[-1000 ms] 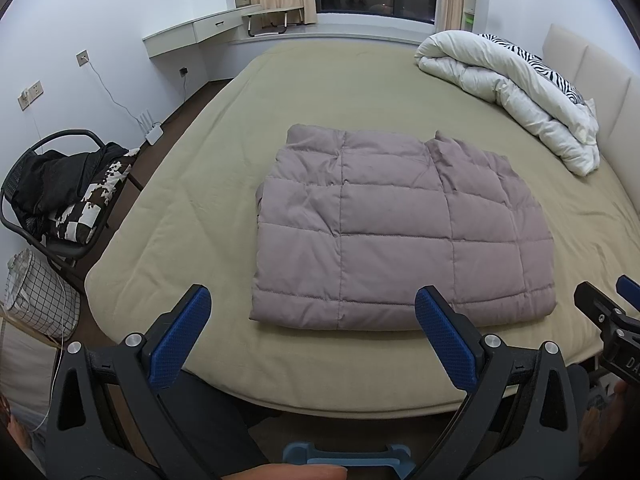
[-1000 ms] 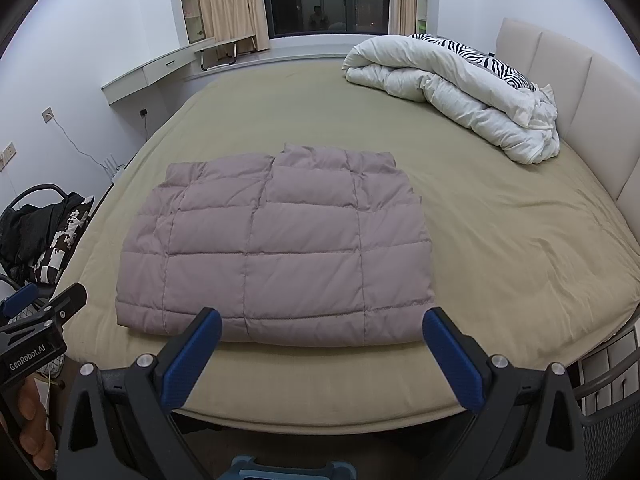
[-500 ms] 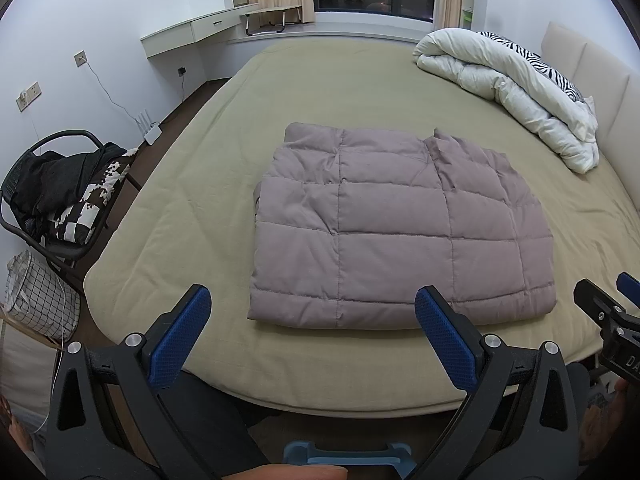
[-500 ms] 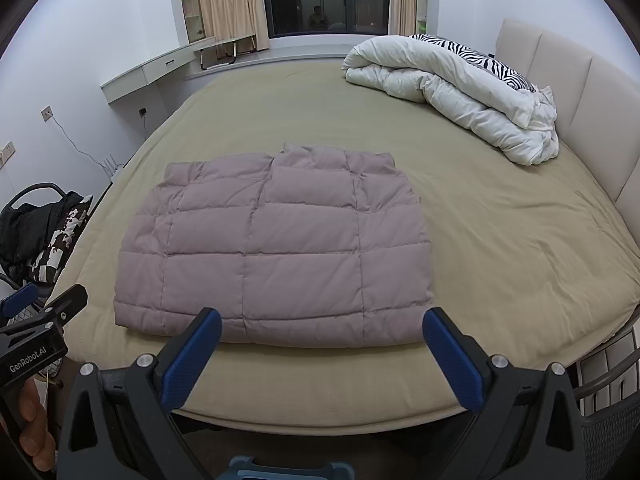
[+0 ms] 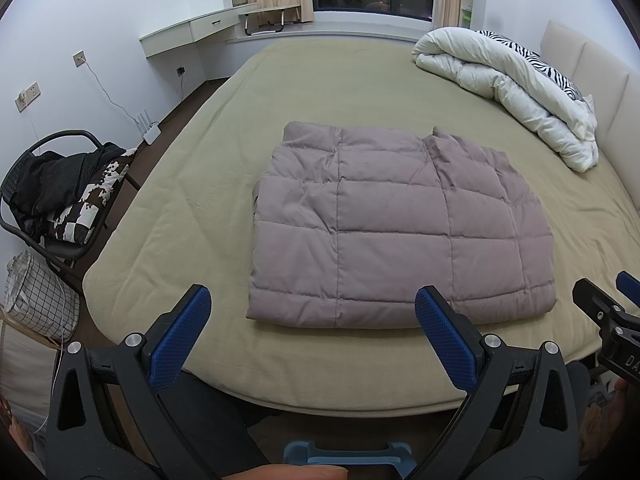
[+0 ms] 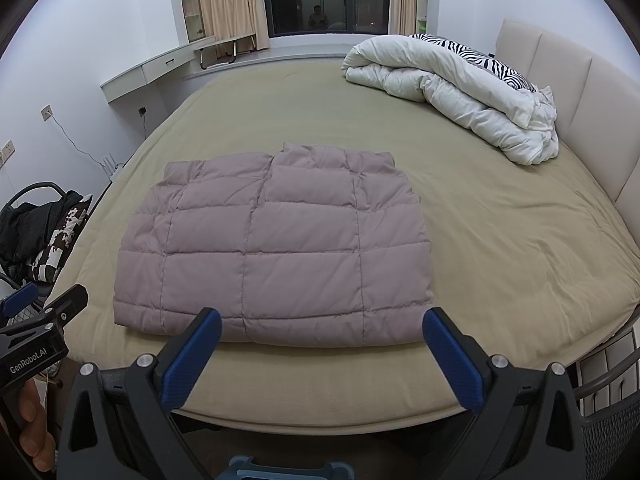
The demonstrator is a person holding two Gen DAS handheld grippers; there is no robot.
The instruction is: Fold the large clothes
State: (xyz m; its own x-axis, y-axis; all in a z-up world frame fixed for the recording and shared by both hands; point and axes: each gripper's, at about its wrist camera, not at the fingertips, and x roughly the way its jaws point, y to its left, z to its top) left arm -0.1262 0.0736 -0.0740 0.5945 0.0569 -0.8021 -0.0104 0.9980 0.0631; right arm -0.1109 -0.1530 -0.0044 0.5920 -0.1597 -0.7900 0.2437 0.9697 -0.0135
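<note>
Little has shifted over the last second: both views have eased only slightly, and the folded mauve quilted down jacket [image 5: 400, 232] lies in the same flat rectangle near the foot edge of the bed. Its near hem sits just behind the spread blue pads of both tools.

That broad bed with its olive-beige cover [image 5: 208, 208] fills most of the room, ending at a padded cream headboard [image 6: 560, 92] on the right. Against the headboard end lies a bundled white duvet with a zebra-striped layer [image 6: 452, 92], well apart from the jacket.

At the far wall a dark window [image 6: 324, 0] hangs between beige curtains [image 6: 228, 4], with a white wall-mounted desk shelf [image 5: 192, 32] beside it. Left of the bed stand a black chair heaped with dark clothes and a cow-patterned cushion [image 5: 64, 188] and a white grid-patterned laundry basket [image 5: 40, 296].

The left gripper [image 5: 312, 312] hovers released, jaws wide, holding nothing; the right gripper [image 6: 320, 330] is likewise spread and empty, above the bed's near edge.
</note>
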